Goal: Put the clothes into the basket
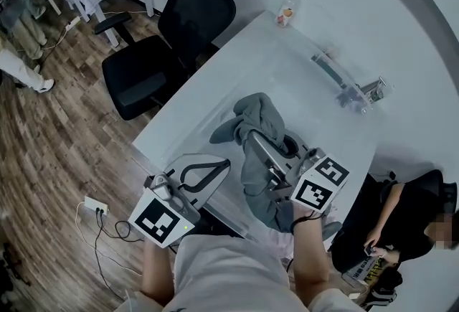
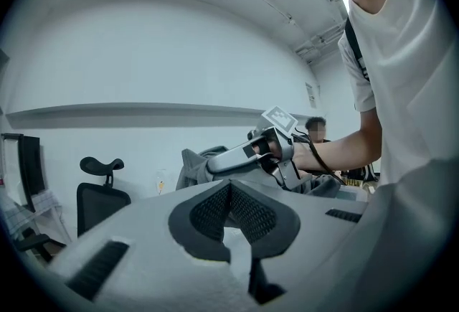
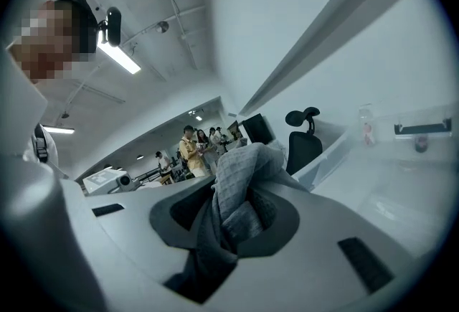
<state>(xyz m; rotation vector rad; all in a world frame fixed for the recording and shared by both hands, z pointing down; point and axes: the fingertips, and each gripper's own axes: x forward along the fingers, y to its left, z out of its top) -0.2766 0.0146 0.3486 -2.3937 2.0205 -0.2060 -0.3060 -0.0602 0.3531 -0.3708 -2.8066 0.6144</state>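
1. Right claw [image 3: 240, 188] is clenched on the grey garment [image 3: 247, 160]. Cloth is bunched thick between the pads and spills out past the tips.
2. Left claw [image 2: 229, 187] has its pads pressed together with nothing in them. In the head view it sits at the near edge of the white table [image 1: 215, 81], just left of the cloth.
3. Seen from your head camera, the grey garment lies heaped on the table. Its long axis runs from the far heap back toward you, and its near end hangs over the table edge beside your right hand.
4. Here's what matters: most of the cloth lies ahead of the right claw's tips, toward the office chair [image 1: 172, 38]. Your grip looks to be near the middle of the length, so I'd expect both ends to trail on a lift.
5. No view shows me a basket, so spot it before you carry. Your right hand has the load; your left is nearer the loose end that points left.
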